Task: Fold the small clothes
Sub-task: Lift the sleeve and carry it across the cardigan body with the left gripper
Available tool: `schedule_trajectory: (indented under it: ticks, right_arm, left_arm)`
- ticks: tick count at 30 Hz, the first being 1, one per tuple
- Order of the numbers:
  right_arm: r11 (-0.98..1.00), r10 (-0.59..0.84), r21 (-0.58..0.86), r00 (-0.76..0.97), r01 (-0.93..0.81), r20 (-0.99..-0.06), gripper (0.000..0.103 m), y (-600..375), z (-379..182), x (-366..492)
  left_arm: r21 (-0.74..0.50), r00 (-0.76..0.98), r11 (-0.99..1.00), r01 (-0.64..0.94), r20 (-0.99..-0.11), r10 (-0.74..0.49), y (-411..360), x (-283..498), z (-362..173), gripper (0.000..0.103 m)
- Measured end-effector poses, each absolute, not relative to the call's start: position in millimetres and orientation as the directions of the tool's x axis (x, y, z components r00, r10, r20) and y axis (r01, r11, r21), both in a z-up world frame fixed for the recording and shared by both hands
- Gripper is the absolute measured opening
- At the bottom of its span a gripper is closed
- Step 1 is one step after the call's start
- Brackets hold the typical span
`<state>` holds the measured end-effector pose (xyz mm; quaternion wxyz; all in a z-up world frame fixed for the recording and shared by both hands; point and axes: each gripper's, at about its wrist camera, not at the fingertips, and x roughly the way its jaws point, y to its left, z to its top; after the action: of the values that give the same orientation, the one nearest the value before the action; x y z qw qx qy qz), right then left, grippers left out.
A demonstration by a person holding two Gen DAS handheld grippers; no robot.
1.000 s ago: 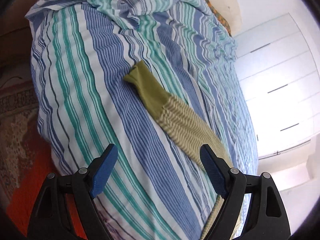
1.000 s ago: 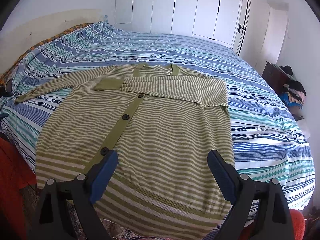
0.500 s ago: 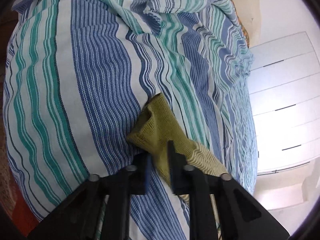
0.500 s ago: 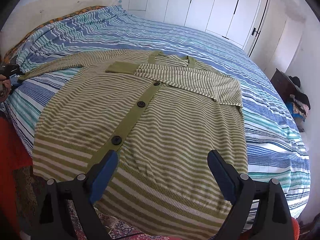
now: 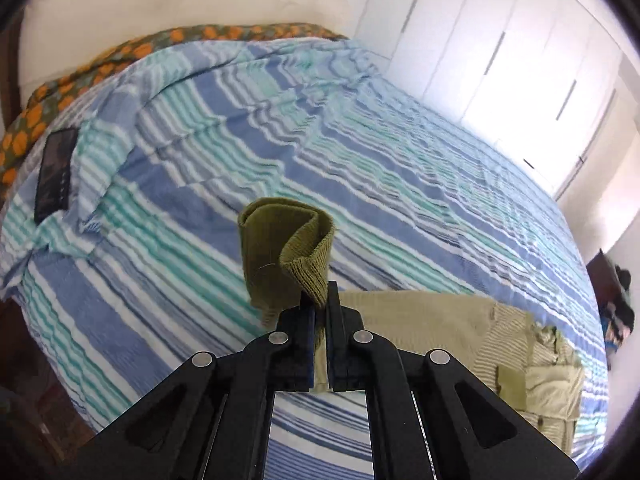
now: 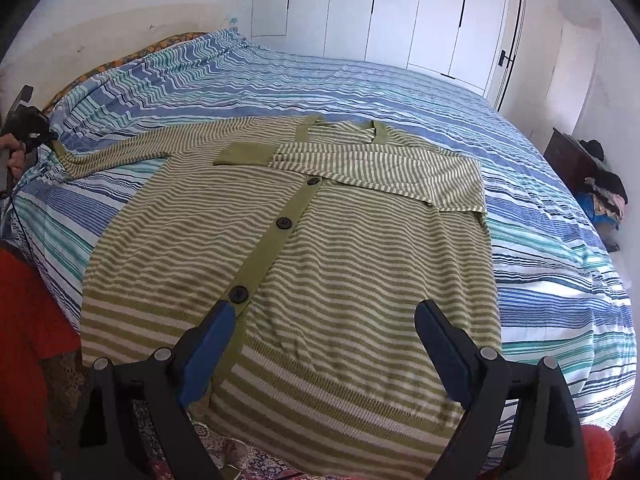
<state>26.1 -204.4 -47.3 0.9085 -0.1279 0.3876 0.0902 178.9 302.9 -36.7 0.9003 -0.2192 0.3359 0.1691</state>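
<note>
A wide bed under a blue, teal and white striped cover (image 6: 400, 92) carries the olive-and-cream striped knit cardigan (image 6: 320, 248), spread flat with its hem at the near edge. Bare cover lies beyond the collar. The left gripper (image 5: 319, 312) pinches the solid olive sleeve cuff (image 5: 288, 252), lifted clear. The right gripper (image 6: 324, 344) hangs spread over the hem.
</note>
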Motion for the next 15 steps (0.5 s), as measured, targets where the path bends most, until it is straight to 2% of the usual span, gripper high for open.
schedule_trajectory:
  ticks: [4,7,10,15]
  right_arm:
    - [0.971,0.08,-0.104,0.705,-0.214,-0.704,0.09,-225.7,-36.2,27.0]
    - [0.986,0.08,-0.052,0.729,-0.157,-0.68,0.09,-248.6,-26.5,26.5]
    - [0.995,0.071,-0.004,0.748,-0.098,-0.66,0.091,-272.1,-18.3,25.0]
    - [0.997,0.07,0.061,0.764,-0.041,-0.641,0.091,-304.3,-9.8,20.0]
  left_arm:
    - [-0.23,0.787,0.956,-0.182,-0.617,0.001,174.2,236.9,29.2,0.002]
    - [-0.205,0.787,0.979,-0.015,-0.607,-0.115,70.6,273.0,49.4,0.002]
    - [-0.199,0.744,0.978,0.057,-0.645,-0.174,-21.1,304.5,34.3,0.002]
    - [-0.193,0.634,0.981,-0.004,-0.76,-0.147,-118.1,340.9,-35.7,0.002]
